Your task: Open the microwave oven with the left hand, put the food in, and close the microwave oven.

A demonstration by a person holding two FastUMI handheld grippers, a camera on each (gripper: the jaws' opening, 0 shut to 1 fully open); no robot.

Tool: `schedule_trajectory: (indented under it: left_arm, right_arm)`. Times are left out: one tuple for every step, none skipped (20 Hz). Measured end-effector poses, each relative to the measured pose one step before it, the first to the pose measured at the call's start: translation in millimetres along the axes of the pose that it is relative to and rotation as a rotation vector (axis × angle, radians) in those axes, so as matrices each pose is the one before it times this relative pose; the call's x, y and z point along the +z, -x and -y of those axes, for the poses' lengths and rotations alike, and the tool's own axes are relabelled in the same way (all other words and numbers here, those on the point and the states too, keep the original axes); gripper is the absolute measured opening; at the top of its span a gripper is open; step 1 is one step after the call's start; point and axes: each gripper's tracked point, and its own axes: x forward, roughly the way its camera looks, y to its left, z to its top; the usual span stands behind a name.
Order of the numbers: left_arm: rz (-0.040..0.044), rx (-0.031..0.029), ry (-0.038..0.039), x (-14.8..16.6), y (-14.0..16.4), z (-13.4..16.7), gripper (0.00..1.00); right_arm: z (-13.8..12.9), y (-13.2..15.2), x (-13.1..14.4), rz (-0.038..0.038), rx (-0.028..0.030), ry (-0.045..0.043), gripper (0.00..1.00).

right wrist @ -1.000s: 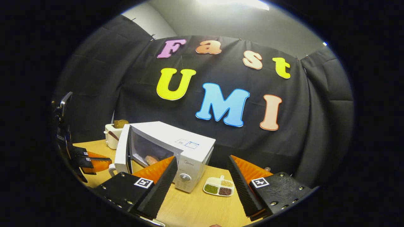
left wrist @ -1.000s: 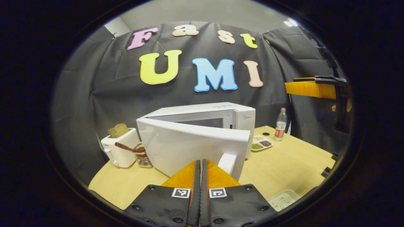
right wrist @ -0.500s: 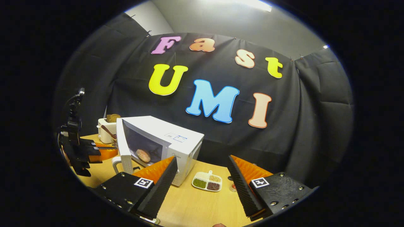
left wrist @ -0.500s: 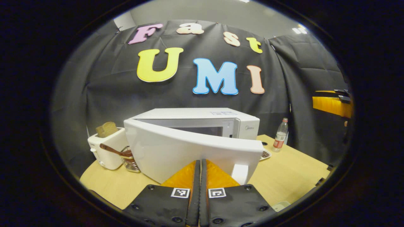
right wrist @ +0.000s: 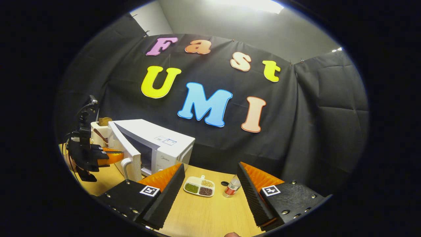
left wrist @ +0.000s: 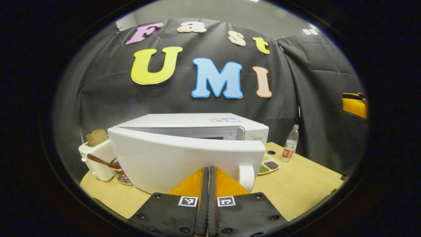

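The microwave oven (left wrist: 210, 123) stands on the wooden table (left wrist: 302, 184), and its door (left wrist: 184, 158) is partly ajar, swung toward the front of the cabinet. In the left gripper view the door blocks almost the whole cavity; only a narrow strip of the interior is visible above its top edge, and the food cannot be made out. In the right gripper view the cavity behind the door is dark and its contents cannot be identified. The left gripper (left wrist: 208, 171) points straight at the outer face of the door, beside the door handle (left wrist: 246, 177); its two fingers lie pressed together with nothing between them, and the tips meet the door panel. In the right gripper view it is seen level, to the left of the microwave oven, tips at the door. The right gripper (right wrist: 210, 171) is held to the right of the microwave oven, above the table, fingers spread wide and empty. A divided dish (right wrist: 199, 186) and a bottle (right wrist: 232, 187) stand right of the microwave oven; a toaster (left wrist: 95, 154) stands to its left, partly hidden behind the door.
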Motion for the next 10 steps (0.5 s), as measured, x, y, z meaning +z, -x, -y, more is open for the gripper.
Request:
schedule_trajectory:
  left_arm:
    - [0.00092,0.00024,-0.00160,1.54,-5.59,0.28,0.08]
    - [0.00054,0.00006,-0.00457,0.40,-6.24,1.28,0.08]
    - [0.00207,0.00061,-0.00539,2.38,-5.57,1.41,0.08]
    - [0.00053,0.00158,-0.00411,1.16,-6.32,0.33,0.08]
    - [0.00082,0.00126,-0.00326,0.63,-5.35,0.29,0.08]
    - [0.00187,0.00100,-0.00158,1.55,-6.12,0.43,0.08]
    - [0.00003,0.00426,0.00020,2.28,-5.22,-0.70,0.08]
    - [0.00082,0.00455,0.00364,0.17,-4.97,0.38,0.08]
    - [-0.00020,0.00426,0.00517,1.06,-4.14,0.34,0.08]
    - [-0.00019,0.00423,0.00533,1.91,-4.38,0.37,0.08]
  right_arm:
    - [2.67,2.31,-2.06,-0.00653,-0.00695,-0.00115,0.97]
    - [4.24,2.45,-4.43,-0.00894,-0.00741,-0.00212,0.97]
    - [3.86,2.07,-3.28,-0.00790,-0.00700,-0.00414,0.97]
    - [3.76,1.60,-2.50,-0.00543,-0.00504,-0.00441,0.97]
    - [4.17,1.05,-1.27,-0.00371,-0.00885,-0.00219,0.97]
    - [3.69,-0.77,-1.63,-0.00291,-0.00607,-0.00143,0.97]
    - [3.50,1.38,-0.86,-0.00173,-0.00572,0.00023,0.97]
    - [3.75,-0.49,-0.86,-0.00055,-0.00424,0.00172,0.97]
    - [3.86,1.52,-0.86,0.00030,-0.00175,0.00264,0.97]
    - [2.37,-0.71,1.25,0.00028,-0.00514,0.00208,0.97]
